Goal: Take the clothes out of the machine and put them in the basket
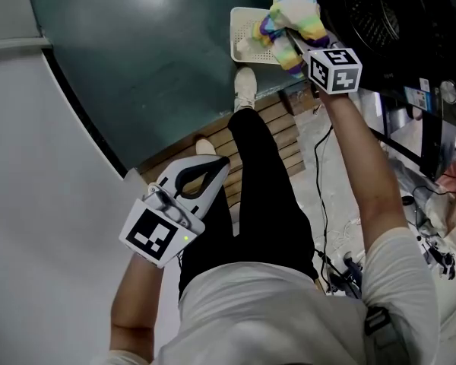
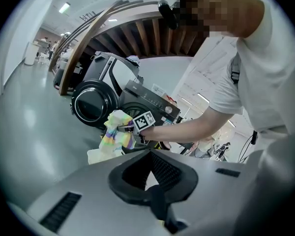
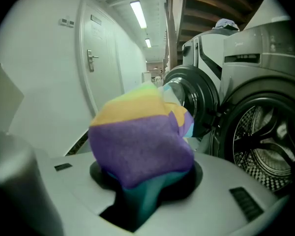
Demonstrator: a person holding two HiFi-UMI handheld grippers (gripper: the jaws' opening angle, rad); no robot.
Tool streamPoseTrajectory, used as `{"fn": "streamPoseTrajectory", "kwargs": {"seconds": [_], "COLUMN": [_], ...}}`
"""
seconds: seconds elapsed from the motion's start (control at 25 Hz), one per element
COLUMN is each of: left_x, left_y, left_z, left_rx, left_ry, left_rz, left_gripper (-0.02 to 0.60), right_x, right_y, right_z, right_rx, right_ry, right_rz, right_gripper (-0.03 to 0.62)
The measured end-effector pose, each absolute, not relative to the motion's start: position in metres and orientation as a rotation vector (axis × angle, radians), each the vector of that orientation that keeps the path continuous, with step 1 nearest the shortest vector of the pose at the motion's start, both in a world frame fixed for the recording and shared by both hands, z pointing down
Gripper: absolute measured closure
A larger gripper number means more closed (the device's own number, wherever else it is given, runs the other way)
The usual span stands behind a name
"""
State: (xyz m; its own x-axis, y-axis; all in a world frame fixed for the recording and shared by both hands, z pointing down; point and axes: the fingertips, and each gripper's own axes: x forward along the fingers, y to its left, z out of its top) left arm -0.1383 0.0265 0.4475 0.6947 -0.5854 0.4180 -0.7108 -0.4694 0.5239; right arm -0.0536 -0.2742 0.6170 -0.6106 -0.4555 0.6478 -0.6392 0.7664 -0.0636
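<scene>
above the basket (image 1: 245, 21) | rainbow cloth (image 1: 292, 14) pinched between right gripper (image 1: 295, 46) fingers

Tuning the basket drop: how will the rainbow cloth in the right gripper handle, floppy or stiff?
Likely floppy: the cloth bunches and droops around the right gripper. Probably light, since one pinch carries the whole wad. Its fuzzy pile may cling on release.

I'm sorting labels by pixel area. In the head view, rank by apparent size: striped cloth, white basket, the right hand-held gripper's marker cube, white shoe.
1. striped cloth
2-3. white basket, partly hidden by the cloth, and marker cube: look alike, unranked
4. white shoe
Cloth and cube are nearer the camera.
</scene>
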Motion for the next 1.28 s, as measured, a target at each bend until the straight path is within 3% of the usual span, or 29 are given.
{"fn": "streamPoseTrajectory", "kwargs": {"seconds": [0.92,1.12,1.28], "left_x": [-0.156,-0.171,-0.172], "left_y": [-0.090,-0.103,-0.113], "left_z": [0.572,0.604,0.610], "left_rx": [2.127,2.078,2.057], "left_ry": [-0.947,-0.950,-0.939], "left_rz": [0.360,0.367,0.349], "left_gripper": [0.584,0.584,0.584], "right_x": [-0.068,-0.070,-0.066], "right_y": [-0.304,-0.306,-0.309], "right_z": [0.960,1.024,1.040], "right_rx": [0.526,0.468,0.471], "right_ry": [-2.012,-1.904,-1.834], "right_rz": [0.479,0.535,0.582], "right_gripper": [0.423,0.377,0.294]}}
